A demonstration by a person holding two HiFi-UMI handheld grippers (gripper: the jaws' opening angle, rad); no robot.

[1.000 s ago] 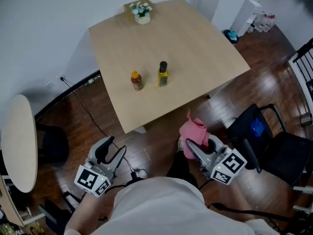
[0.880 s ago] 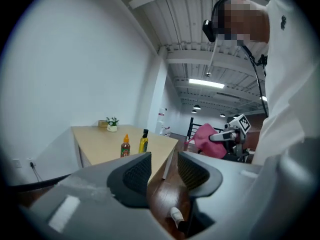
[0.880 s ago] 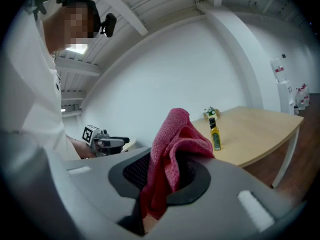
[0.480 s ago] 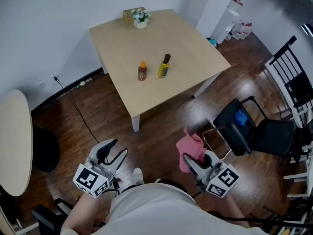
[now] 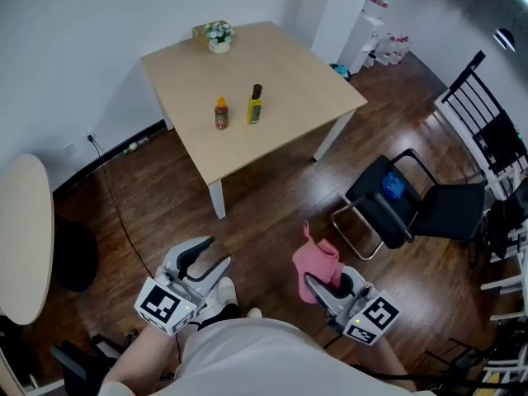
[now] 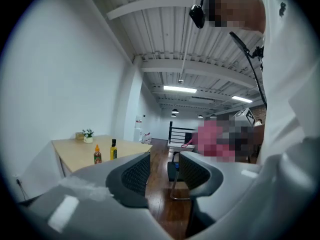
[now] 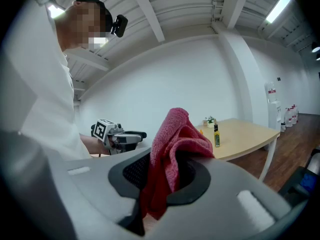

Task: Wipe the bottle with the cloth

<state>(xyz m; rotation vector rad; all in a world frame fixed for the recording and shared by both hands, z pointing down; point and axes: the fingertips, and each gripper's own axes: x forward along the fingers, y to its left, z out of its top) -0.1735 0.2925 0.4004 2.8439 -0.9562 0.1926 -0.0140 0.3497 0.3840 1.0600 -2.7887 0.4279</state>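
Cloth [image 7: 175, 134], pink, sits clamped in the right tool [image 7: 162, 176], bunched up above its jaws. Left tool [image 6: 161, 171] holds nothing, its jaws apart. Well ahead of both tools, a yellow bottle [image 5: 255, 106] and a smaller orange-capped bottle [image 5: 221, 115] stand side by side on the worktop [image 5: 289, 64].

My left gripper [image 5: 209, 254] is light grey with black, mesh-textured pads [image 6: 136, 174]. Its marker cube [image 5: 163, 305] carries black-and-white squares. My right gripper [image 5: 327, 280] has the same grey body, and its cube [image 5: 369, 316] shows the same pattern. The cloth [image 5: 318, 261] is pink and reads deeper rose-red in the right gripper view. The bottle [image 5: 255, 106] is yellow with a black cap. The smaller bottle [image 5: 221, 114] is reddish-brown with an orange cap. The table [image 5: 289, 64] is pale wood. The floor [image 5: 272, 196] is dark brown, glossy planking. The chair [image 5: 373, 202] is black, with a blue item [image 5: 393, 186] on its seat. The wall [image 5: 74, 48] is white.
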